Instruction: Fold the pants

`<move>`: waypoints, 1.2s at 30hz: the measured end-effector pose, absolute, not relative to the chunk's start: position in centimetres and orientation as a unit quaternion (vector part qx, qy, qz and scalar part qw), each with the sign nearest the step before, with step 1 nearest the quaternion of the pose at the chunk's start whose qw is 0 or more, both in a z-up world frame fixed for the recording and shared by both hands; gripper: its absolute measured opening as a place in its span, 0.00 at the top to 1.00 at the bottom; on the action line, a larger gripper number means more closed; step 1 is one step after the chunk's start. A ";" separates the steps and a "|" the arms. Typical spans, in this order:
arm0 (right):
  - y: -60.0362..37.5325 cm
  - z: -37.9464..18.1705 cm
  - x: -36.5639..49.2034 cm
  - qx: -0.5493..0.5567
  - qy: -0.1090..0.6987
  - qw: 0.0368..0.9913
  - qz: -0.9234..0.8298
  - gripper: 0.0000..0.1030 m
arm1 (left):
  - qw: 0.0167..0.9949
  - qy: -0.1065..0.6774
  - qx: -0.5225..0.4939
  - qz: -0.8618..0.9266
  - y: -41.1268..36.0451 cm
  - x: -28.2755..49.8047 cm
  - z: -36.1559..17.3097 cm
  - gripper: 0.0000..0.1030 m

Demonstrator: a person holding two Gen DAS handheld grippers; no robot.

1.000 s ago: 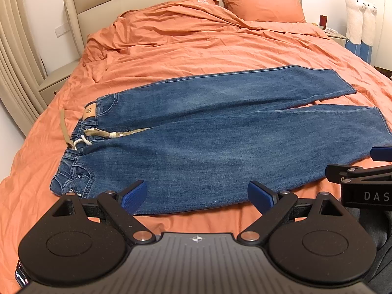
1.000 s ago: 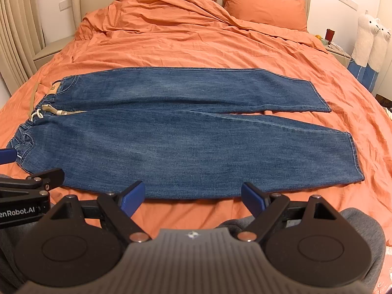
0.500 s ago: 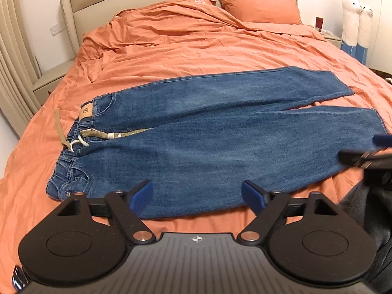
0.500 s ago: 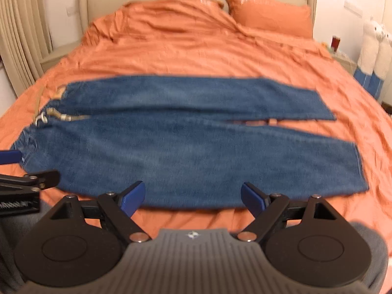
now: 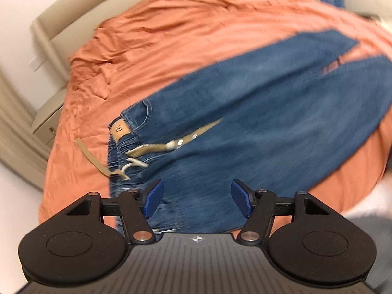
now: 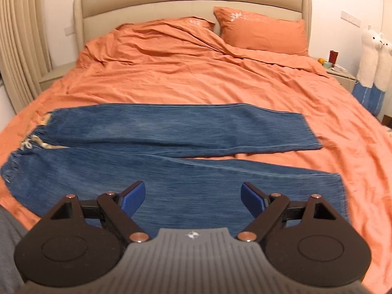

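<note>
Left wrist view: left gripper [image 5: 196,202], jaws narrowing, nothing held, could snag the drawstring [image 5: 156,148] beside the jeans [image 5: 245,122] waistband; right gripper [image 6: 192,199] is held wide, empty.

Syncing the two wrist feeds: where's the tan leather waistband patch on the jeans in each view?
Left wrist: tan patch sits left of centre, on the waistband's far corner, sharp enough to show a stamped logo.
Right wrist: tan patch lies at the far left edge, small and blurred.
Shared landmark: the white drawstring knot at the waistband, nearer the camera than the patch in both views.
</note>
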State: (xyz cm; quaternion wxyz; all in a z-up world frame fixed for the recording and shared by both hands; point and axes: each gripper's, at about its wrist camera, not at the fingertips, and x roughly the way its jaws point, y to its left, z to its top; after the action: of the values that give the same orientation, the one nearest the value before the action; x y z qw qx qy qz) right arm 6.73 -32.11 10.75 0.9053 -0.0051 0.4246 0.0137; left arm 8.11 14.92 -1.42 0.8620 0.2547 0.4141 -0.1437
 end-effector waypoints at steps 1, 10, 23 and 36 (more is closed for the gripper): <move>-32.7 10.8 7.0 -0.006 0.425 0.905 0.011 0.21 | 0.852 0.419 0.276 -0.152 15.7 8.7 -2.0 0.27; -36.8 11.5 8.4 -0.046 0.446 0.894 -0.015 0.24 | 0.732 0.506 0.383 -0.248 19.2 11.5 -9.5 0.27; -44.5 12.1 8.5 -0.067 0.482 0.870 -0.084 0.62 | 0.685 0.521 0.452 -0.235 17.2 12.1 -14.3 0.67; -49.9 7.5 9.6 -0.222 0.527 0.819 -0.049 0.76 | 0.821 0.458 0.318 -0.121 17.3 14.2 -5.4 0.86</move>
State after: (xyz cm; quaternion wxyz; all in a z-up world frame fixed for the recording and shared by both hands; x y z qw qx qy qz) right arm 9.64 -49.87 7.53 0.8192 -0.2220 0.5266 -0.0492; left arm 14.23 17.25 -5.44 0.8214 0.3177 0.4581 -0.1206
